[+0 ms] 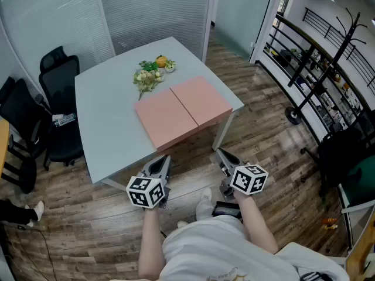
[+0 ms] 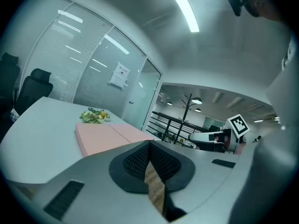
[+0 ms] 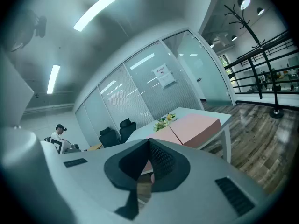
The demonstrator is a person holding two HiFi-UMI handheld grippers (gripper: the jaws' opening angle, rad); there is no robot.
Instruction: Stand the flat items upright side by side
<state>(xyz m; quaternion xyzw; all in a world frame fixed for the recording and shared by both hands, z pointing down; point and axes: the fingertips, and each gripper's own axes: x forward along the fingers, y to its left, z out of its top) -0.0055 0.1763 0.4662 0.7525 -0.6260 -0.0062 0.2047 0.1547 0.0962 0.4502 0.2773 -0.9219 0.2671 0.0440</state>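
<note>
Two flat pink items lie side by side on the pale table [image 1: 99,116]: the left one [image 1: 165,120] and the right one [image 1: 202,100], both near the front right edge. They also show in the left gripper view as one pink slab [image 2: 105,135] and in the right gripper view [image 3: 194,127]. My left gripper [image 1: 162,163] hangs in front of the table, short of its edge, shut and holding nothing. My right gripper [image 1: 222,156] is beside it, also shut and empty. Both point toward the pink items.
A bunch of artificial flowers and fruit [image 1: 150,72] lies behind the pink items. Black office chairs [image 1: 58,98] stand left of the table. A coat stand [image 1: 319,75] and railing are at the right. Wooden floor [image 1: 263,127] surrounds the table.
</note>
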